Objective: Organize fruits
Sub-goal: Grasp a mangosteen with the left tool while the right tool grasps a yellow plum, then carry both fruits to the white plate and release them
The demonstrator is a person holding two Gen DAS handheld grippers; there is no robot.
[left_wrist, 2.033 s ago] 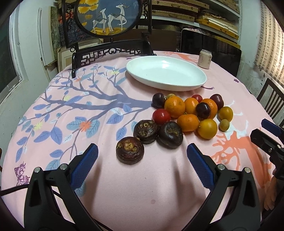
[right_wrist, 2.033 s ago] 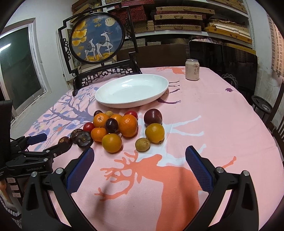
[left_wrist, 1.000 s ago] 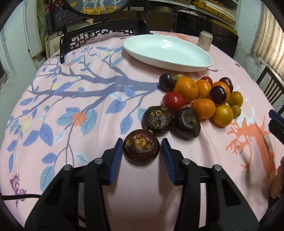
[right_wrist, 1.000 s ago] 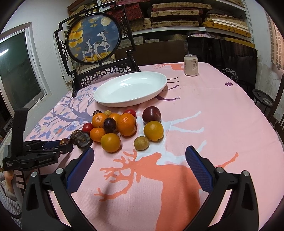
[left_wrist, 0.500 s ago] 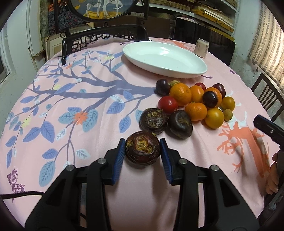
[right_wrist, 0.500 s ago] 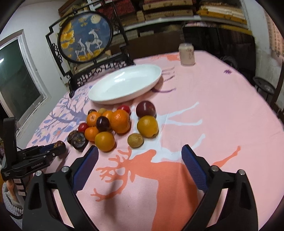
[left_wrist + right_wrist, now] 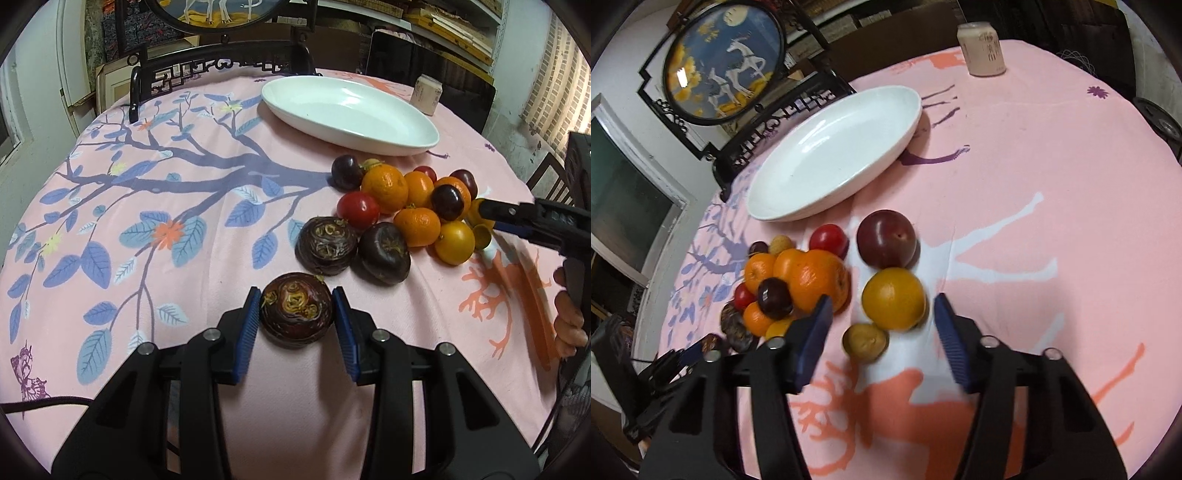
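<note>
Since a second ago my right gripper [image 7: 882,325] has swung in over the fruit pile, and its jaws have just been closing; they now stand apart around a round yellow-orange citrus fruit [image 7: 893,298] without touching it. My left gripper [image 7: 295,317] pinches a dark brown wrinkled round fruit [image 7: 295,309] at the pile's seven o'clock edge. The white oval ceramic dish [image 7: 834,155] lies at eleven o'clock beyond the pile on the pink printed tablecloth [image 7: 1052,184].

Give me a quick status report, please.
Left gripper shut on dark wrinkled fruit. Right gripper closing around yellow-orange fruit, not yet gripping. White dish empty.
</note>
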